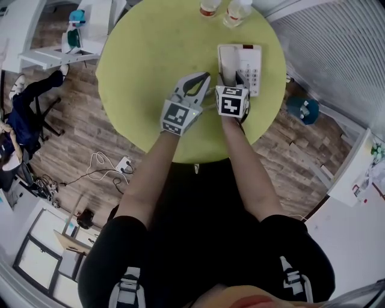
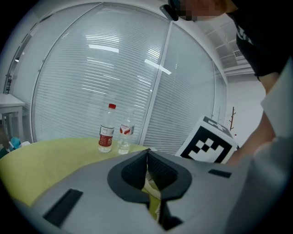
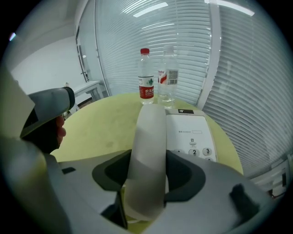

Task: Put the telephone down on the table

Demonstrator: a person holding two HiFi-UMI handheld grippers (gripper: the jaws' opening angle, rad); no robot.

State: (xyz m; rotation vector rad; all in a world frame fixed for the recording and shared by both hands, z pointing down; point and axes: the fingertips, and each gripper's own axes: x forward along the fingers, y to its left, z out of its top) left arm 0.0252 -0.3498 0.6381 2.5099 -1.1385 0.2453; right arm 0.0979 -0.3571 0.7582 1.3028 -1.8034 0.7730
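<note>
A white telephone (image 1: 251, 65) stands at the far right of the round yellow-green table (image 1: 150, 54). Its handset (image 1: 227, 59) lies along the phone's left side. My right gripper (image 1: 231, 77) is at the handset's near end. In the right gripper view the handset (image 3: 149, 132) runs between the jaws of my right gripper (image 3: 149, 157). The pads stand close at both sides without squeezing it, and the keypad (image 3: 197, 148) shows to the right. My left gripper (image 1: 206, 77) hovers just left of the phone. In its own view my left gripper (image 2: 147, 153) has its tips together on nothing.
Two water bottles (image 1: 210, 7) (image 1: 236, 12) stand at the table's far edge, behind the phone. They show as a red-capped one (image 3: 146, 77) and a clear one (image 3: 169, 75). Blinds and glass walls lie beyond. A seated person (image 1: 18, 120) and floor cables (image 1: 105, 168) are at the left.
</note>
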